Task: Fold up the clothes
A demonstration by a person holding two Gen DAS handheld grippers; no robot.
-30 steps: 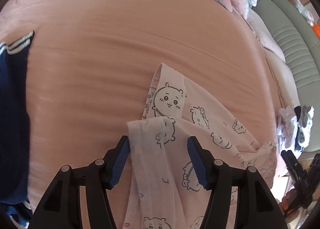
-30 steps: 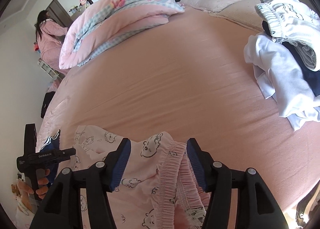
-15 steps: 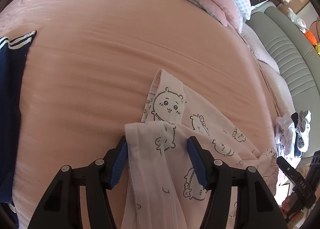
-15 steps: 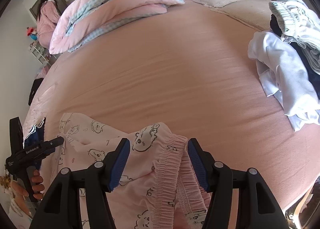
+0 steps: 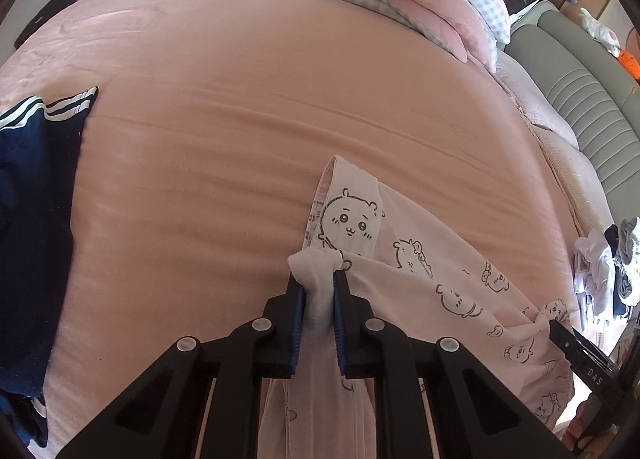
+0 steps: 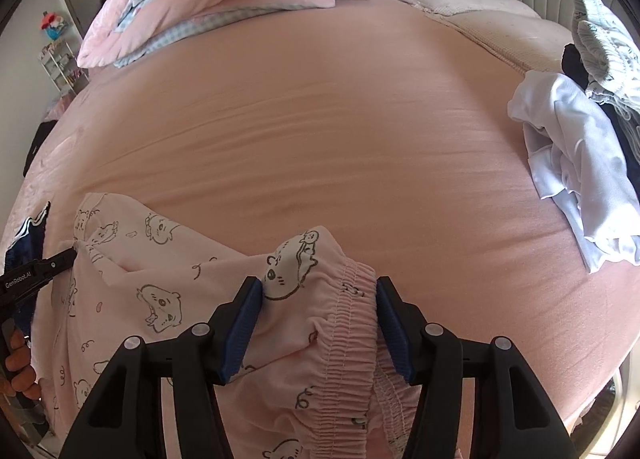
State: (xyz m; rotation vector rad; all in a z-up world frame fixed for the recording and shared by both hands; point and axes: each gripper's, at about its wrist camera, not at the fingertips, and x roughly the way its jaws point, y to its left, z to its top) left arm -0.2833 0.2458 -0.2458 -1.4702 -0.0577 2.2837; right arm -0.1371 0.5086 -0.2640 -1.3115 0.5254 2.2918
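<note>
left gripper [image 5: 318, 291]: black plastic linkage arms, angular, triangular cut-outs
left pads [image 5: 298, 323]: blue, ribbed, narrow strips on the inner faces
left pivots: round silver screw heads, four in a row
right gripper [image 6: 319, 319]: same black build, silver screws
right pads [image 6: 242, 325]: blue, ribbed
markings: white "GenRobot.AI" on one black finger, "DAS" on another
person's hand [image 6: 18, 365]: bare fingers, no sleeve visible

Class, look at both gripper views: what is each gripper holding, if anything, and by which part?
The left gripper pinches the pink cartoon-print pyjama trousers at a bunched leg end. The right gripper is closing around their elastic waistband.
</note>
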